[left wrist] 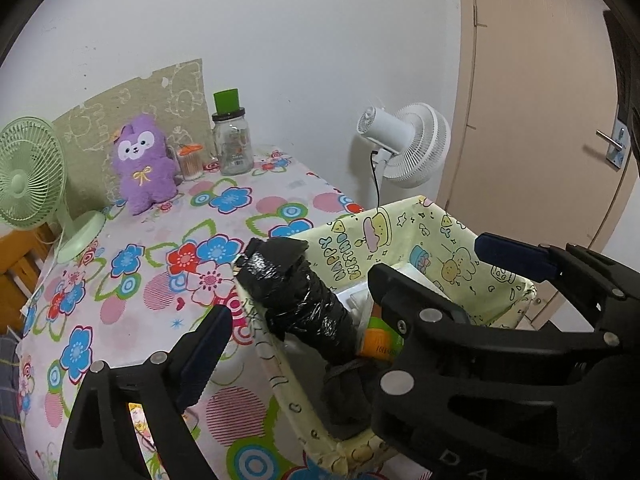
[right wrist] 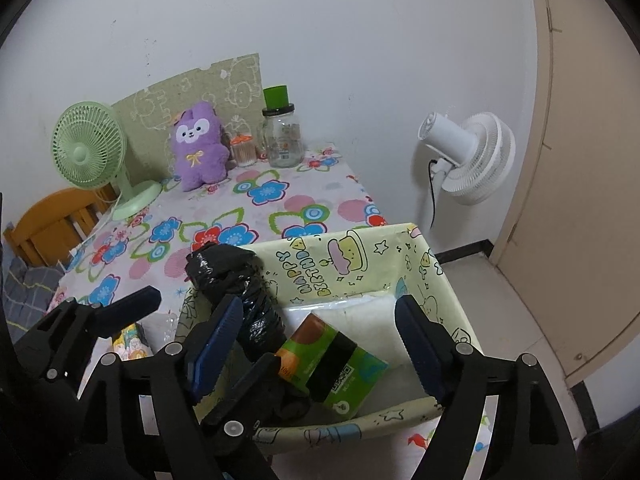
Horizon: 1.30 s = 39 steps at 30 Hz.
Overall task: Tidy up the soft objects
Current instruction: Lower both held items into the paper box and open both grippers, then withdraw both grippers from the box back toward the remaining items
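While both claws hang over the yellow birthday-print box (right wrist: 404,256), the left claw (left wrist: 352,292) and the right claw (right wrist: 316,344) stand wide open and grip nothing. A black taped umbrella (right wrist: 244,292) leans inside the box, its top poking over the left wall, between the left claw's fingers without touching them. Beside it in the box lie a green tissue pack (right wrist: 340,364) and a white pack (right wrist: 360,316). Far back on the floral surface (right wrist: 280,204) sits a purple plush (right wrist: 198,148).
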Tool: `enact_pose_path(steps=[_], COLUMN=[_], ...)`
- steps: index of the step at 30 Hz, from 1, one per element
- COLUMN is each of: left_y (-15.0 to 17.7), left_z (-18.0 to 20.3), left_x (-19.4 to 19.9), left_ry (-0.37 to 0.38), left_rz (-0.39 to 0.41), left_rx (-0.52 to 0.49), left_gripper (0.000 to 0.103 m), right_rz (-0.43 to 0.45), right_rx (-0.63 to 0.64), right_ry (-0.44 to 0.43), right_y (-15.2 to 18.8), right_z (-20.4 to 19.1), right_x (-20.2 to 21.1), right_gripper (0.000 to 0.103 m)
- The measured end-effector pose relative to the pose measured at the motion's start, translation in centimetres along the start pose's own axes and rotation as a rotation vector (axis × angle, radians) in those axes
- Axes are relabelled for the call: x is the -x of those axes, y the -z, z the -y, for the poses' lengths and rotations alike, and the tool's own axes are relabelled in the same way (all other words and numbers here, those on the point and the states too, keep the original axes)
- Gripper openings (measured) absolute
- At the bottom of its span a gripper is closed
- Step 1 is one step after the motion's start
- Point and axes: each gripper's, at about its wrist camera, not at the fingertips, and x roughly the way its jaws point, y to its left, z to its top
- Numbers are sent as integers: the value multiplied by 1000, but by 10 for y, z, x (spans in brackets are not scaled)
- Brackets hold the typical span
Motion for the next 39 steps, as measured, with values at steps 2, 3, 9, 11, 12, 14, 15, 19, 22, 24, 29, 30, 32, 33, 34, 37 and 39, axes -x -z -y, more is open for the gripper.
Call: enact_pose_path(steps=[2,3,9,11,12,14,15,19,22,24,29,30,32,33,34,37,39], left_y=[1,2,6,8,9,11,12,16,18,20,24,25,27,28,29,32,34], left_z=[-1,-2,-6,-7,-8,-9,-10,-15,-18,-20,-26,-27,-29,-31,-33,-38,-41], left_x=[4,6,18,22,24,29,31,40,47,52,64,67,70,72,74,78,81], left_ry=[-7,-8,-11,-14,-15,-17,-18,-27,-33,-36,-59,-65,-68,-70,-71,-77,-84], left_rz=[4,6,19,25,28,33,35,46,57,63,82,86,90,91,92,93,92], left_rx=[-3,-1,5,6,6,7,8,8,9,9,0,-2,1,3,6,16,21], left_gripper=[96,96,98,98,99,99,99,99,99,99,100,100,101,101,102,102,102], right_rz=[0,3,17,25,28,32,34,45,55,63,79,79,82,85,87,91,94], right_rx=[-2,-3,3,9,11,15,16,24,30,33,35,35,39,42,46,58,65], right_ry=[2,3,7,11,12,12,12,12,12,15,10,10,8,6,6,4,1], right_y=[1,1,4,5,6,6,7,9,10,11,13,14,14,15,15,16,17], right_z=[-2,-3,-11,-13,-15,-18,-19,-28,-33,-37,-46,-48,-52,-55,-58,-65,-70], right_x=[3,4,16,21,23,26,28,35,41,45,53,54,57,58,60,62,64], right_gripper=[86,86,87,87,87,87,87,87,87,87,87,87,87,87,87,87,87])
